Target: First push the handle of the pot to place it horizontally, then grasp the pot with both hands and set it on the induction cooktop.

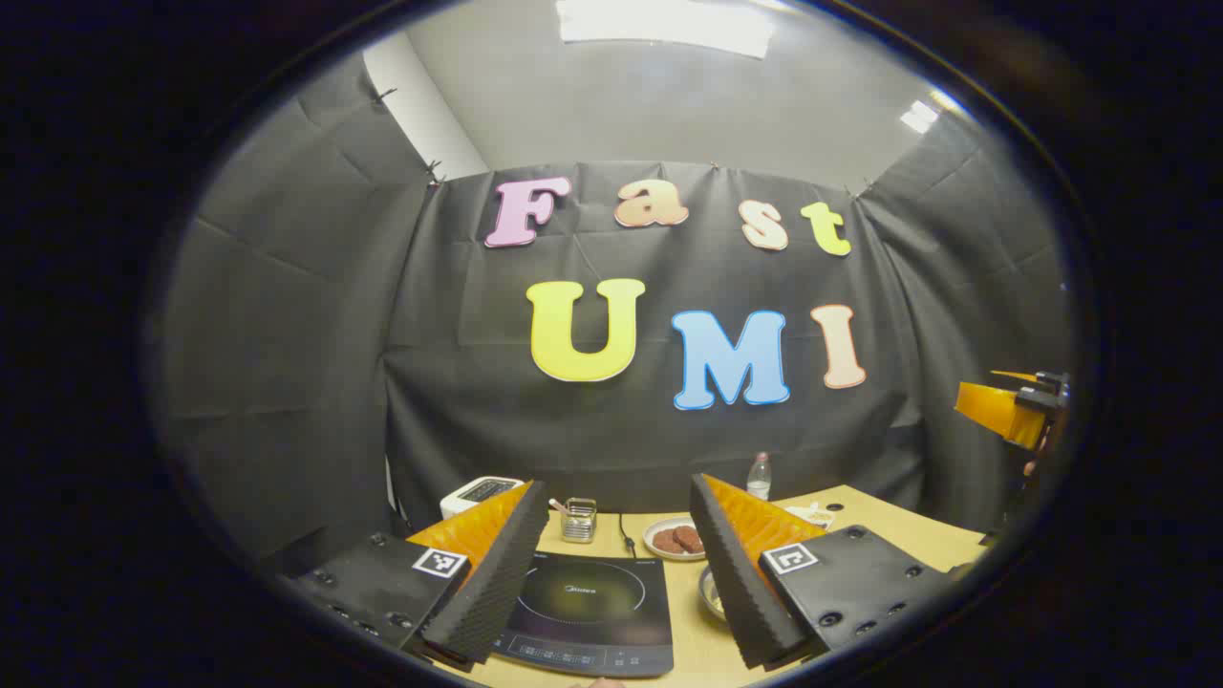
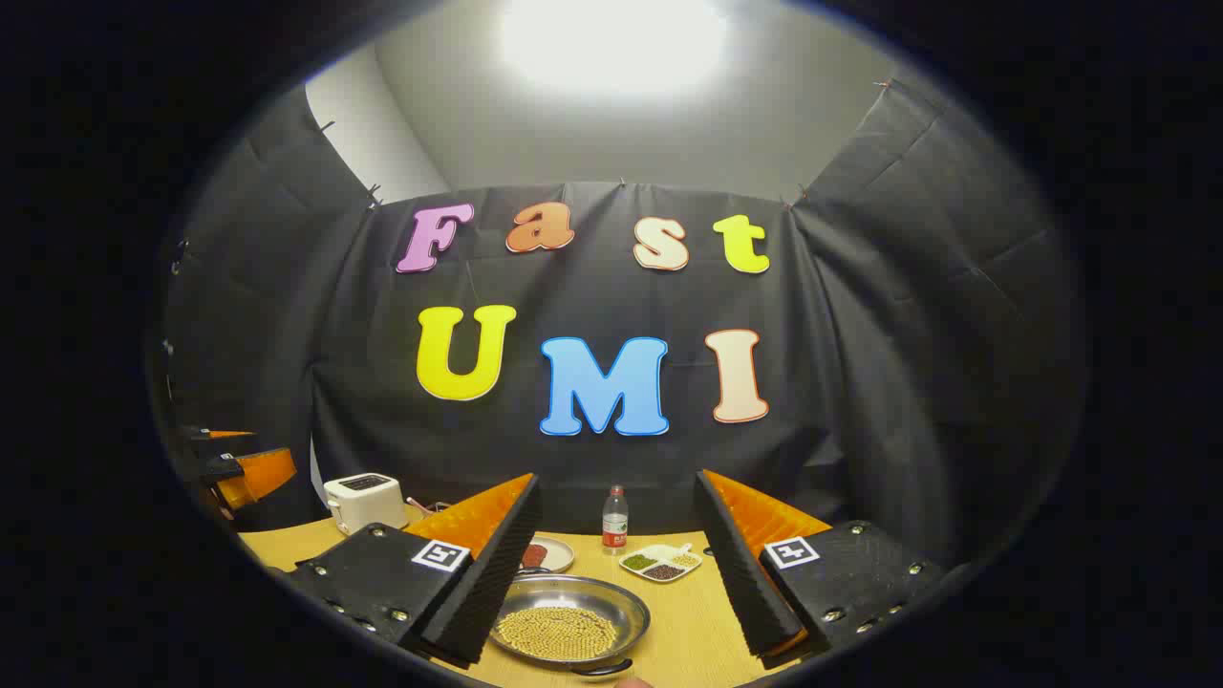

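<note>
In the right gripper view a shallow steel pot point(image 2: 570, 626) holding yellow beans sits on the wooden table, with a dark handle point(image 2: 602, 668) at its near rim. My right gripper point(image 2: 611, 573) hangs open above it, nothing between its fingers. In the left gripper view the black induction cooktop point(image 1: 588, 612) lies flat on the table under my open left gripper point(image 1: 616, 573). The pot's rim point(image 1: 709, 592) peeks out behind the left gripper's right finger. The other gripper shows at the far edge of each view: the right gripper point(image 1: 1013, 406) and the left gripper point(image 2: 239, 468).
A white toaster point(image 2: 363, 499), a plate of brown cookies point(image 1: 676, 538), a water bottle point(image 2: 614, 521), a divided dish of beans point(image 2: 659, 562) and a small metal rack point(image 1: 578, 521) stand toward the back of the table point(image 1: 879, 521). A black cord point(image 1: 626, 535) runs to the cooktop.
</note>
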`<control>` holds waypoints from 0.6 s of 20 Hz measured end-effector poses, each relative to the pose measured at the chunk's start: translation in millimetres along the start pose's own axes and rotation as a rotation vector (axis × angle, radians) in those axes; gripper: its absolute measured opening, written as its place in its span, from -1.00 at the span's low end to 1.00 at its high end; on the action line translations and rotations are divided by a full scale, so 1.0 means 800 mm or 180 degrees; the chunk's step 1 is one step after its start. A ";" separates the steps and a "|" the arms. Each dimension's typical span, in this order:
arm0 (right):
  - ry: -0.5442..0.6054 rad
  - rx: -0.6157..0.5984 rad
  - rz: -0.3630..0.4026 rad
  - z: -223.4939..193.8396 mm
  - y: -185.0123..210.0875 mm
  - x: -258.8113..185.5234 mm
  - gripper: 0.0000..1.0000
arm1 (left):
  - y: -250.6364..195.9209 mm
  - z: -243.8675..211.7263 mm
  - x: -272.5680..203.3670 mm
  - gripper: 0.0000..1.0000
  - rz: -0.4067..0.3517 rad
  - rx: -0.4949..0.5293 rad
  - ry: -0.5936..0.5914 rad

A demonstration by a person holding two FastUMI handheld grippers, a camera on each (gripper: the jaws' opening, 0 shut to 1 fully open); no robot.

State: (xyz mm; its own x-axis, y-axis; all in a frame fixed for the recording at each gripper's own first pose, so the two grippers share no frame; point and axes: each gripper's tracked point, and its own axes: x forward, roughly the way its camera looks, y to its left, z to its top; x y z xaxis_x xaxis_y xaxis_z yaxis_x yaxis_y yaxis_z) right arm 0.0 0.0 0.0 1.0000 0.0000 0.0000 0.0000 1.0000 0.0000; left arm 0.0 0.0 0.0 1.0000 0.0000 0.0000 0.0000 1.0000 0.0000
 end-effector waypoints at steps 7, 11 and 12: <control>0.0058 0.0026 -0.0081 -0.008 -0.005 0.002 0.93 | 0.014 -0.004 -0.006 0.97 -0.0001 0.0007 -0.0022; 0.0051 0.0031 -0.0131 -0.006 -0.002 0.006 0.93 | 0.018 -0.007 -0.001 0.94 -0.0009 0.0010 -0.0011; 0.0053 0.0022 -0.0121 -0.007 0.001 0.006 0.93 | 0.019 -0.006 -0.001 0.94 -0.0012 0.0031 -0.0017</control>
State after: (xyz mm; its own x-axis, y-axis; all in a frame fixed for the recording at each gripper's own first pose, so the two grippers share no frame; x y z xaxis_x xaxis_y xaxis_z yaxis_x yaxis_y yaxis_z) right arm 5.0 0.5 -5.3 0.9991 -0.0379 -0.0167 0.0380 0.9993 0.0065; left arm -1.1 15.5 -4.6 1.0000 -0.0037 0.0054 0.0036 0.9999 0.0096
